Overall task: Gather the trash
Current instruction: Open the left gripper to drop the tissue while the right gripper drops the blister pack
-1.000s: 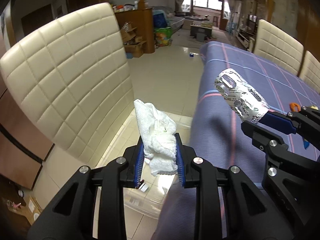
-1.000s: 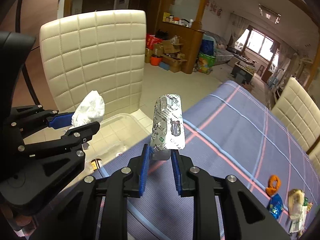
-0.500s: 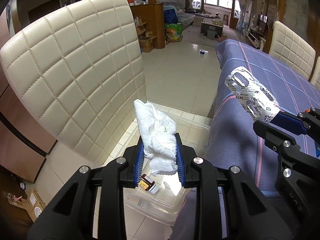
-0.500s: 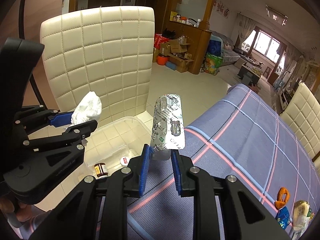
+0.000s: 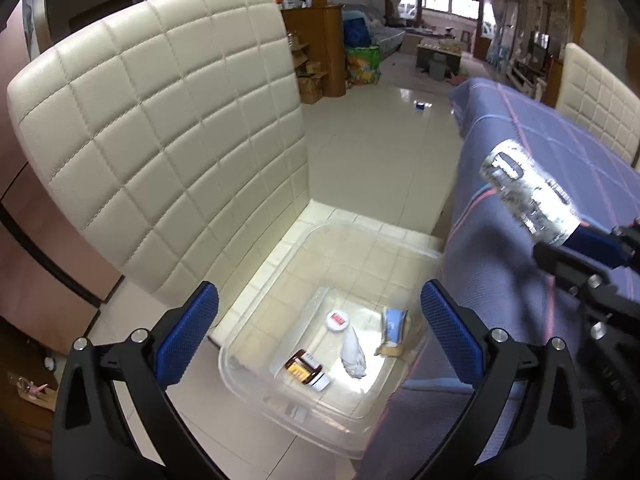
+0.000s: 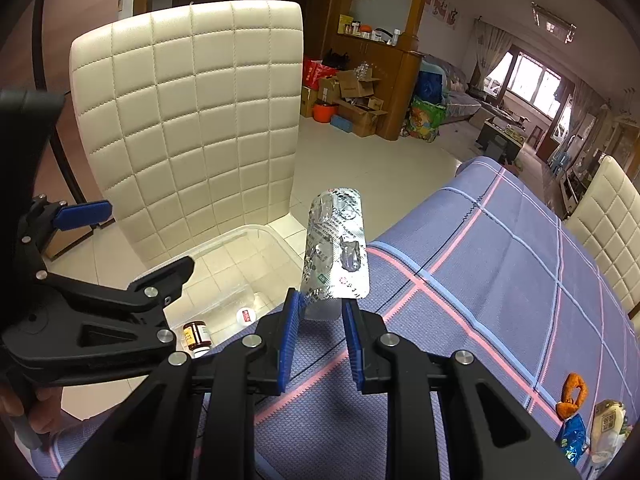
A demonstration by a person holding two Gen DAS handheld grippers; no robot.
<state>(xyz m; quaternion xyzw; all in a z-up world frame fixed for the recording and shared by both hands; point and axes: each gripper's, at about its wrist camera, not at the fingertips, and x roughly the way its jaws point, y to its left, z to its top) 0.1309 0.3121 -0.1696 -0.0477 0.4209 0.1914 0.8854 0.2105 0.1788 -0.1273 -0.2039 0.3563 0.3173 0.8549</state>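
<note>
The left gripper [image 5: 318,332] is gaping wide and empty above the clear plastic bin [image 5: 256,390], where a crumpled white tissue [image 5: 354,354], a brown bottle [image 5: 303,368] and what may be a wrapper are lying. The right gripper [image 6: 319,322] is pinching a silvery, emptied blister pack [image 6: 336,258] upright, beside the bin over the table [image 6: 500,264] edge. More scraps [image 6: 576,394] are waiting far to its right.

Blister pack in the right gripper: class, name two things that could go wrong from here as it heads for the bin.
1. The blister pack is pinched only at its bottom edge by the right gripper, so it could twist or slip out.
2. It is over the tablecloth, not the clear bin; released now, it would likely miss.
</note>
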